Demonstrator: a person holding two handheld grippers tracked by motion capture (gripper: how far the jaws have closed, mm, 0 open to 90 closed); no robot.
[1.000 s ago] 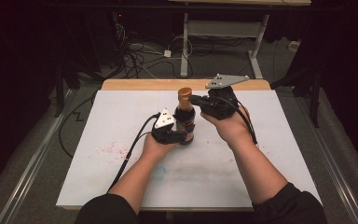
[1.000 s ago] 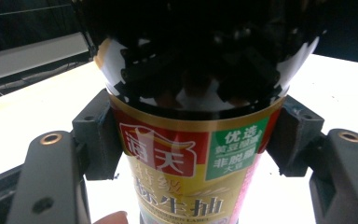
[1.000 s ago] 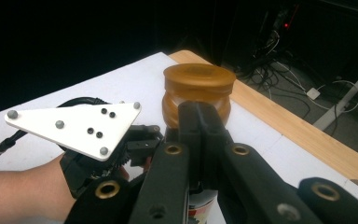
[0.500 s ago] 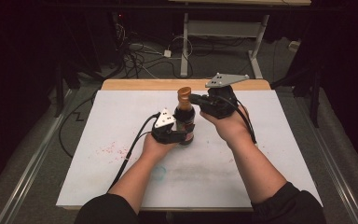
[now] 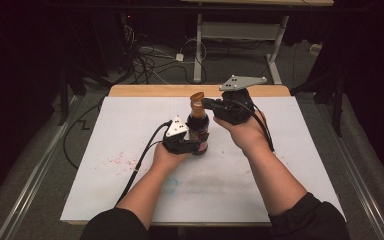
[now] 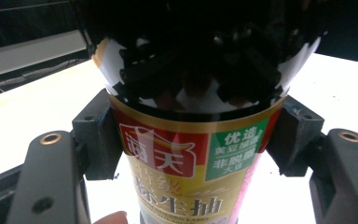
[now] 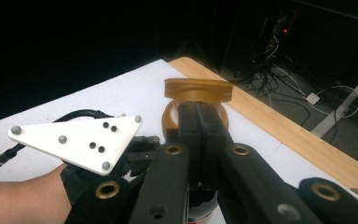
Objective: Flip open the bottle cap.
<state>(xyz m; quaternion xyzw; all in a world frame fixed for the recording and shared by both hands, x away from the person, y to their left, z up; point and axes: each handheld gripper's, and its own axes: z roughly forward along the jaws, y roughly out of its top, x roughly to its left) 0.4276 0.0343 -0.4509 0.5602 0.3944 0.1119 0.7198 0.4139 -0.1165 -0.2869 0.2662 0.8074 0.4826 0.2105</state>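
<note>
A dark soy sauce bottle with a red, green and gold label stands upright on the white sheet near the table's middle. My left gripper is shut on its body, a pad pressing each side. The bottle's amber cap has its lid flipped up. My right gripper comes in level from the right, jaws shut together, tips at the cap just under the raised lid. Whether they pinch any part of it is hidden.
The white sheet covers a wooden table whose bare far edge shows. Faint red marks stain the sheet at left. A cable trails from the left gripper. Beyond the table are floor cables and a desk frame.
</note>
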